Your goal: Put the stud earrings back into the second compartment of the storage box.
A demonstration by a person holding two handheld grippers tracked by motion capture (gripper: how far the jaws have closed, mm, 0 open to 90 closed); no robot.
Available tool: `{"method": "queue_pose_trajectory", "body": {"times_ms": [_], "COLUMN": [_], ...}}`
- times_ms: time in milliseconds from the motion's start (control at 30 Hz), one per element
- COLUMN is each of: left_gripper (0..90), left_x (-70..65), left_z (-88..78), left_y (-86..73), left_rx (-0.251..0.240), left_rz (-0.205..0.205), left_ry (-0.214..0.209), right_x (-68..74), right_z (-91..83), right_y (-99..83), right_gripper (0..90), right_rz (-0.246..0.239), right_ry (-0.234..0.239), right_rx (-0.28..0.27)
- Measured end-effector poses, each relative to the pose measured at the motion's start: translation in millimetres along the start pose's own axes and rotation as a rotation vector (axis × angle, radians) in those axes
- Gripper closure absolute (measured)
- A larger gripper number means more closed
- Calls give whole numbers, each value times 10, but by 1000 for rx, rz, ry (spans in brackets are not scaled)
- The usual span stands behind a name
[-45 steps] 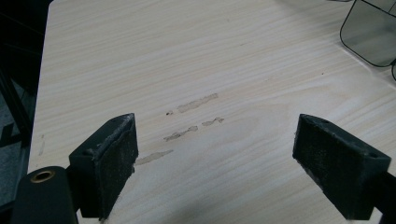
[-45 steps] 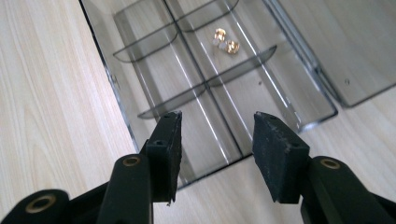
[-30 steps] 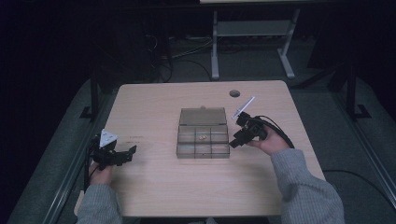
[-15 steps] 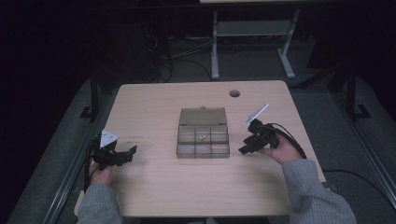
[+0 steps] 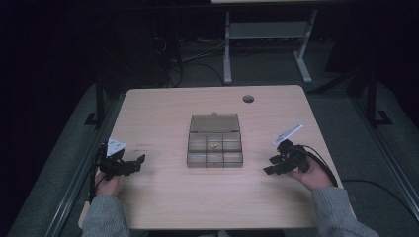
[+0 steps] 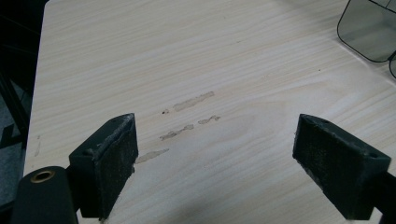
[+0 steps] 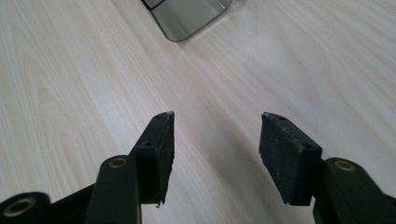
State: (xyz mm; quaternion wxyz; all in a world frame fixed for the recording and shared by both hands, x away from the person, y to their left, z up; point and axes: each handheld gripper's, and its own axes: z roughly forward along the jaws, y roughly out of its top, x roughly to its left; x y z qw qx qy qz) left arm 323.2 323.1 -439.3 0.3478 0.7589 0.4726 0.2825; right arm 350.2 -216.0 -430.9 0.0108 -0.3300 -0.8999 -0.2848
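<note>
A clear plastic compartment box (image 5: 215, 146) lies in the middle of the wooden table (image 5: 168, 103), lid (image 5: 214, 123) folded back. A small gold-coloured thing (image 5: 214, 145) rests in its middle compartment. My left gripper (image 5: 138, 161) sits near the table's left edge, open, jaws wide over bare wood (image 6: 215, 140). The box's corner (image 6: 369, 28) shows at the upper right of the left gripper view. My right gripper (image 5: 269, 165) rests right of the box, open with nothing between its jaws (image 7: 217, 140). A corner of the box (image 7: 189, 16) appears ahead of it.
A round cable hole (image 5: 248, 98) is at the table's back right. Faint smudges (image 6: 187, 116) mark the wood by the left gripper. Beyond the table stand a desk frame (image 5: 267, 44) and cables on a dark floor.
My right gripper has drawn away from the box, moving right and toward the table's front edge. The left gripper has stayed where it was.
</note>
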Motion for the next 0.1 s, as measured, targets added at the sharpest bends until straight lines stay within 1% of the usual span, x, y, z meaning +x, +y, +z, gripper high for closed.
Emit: {"method": "queue_pose_trajectory", "body": {"times_ms": [100], "left_gripper": [138], "left_x": [-11], "left_z": [5], "left_y": [0], "left_rx": [-2], "left_rz": [-2], "left_ry": [-1], "right_x": [65], "right_z": [-12], "right_y": [-143], "right_gripper": [428], "right_rz": [13], "right_ry": [-18], "right_rx": [-29]}}
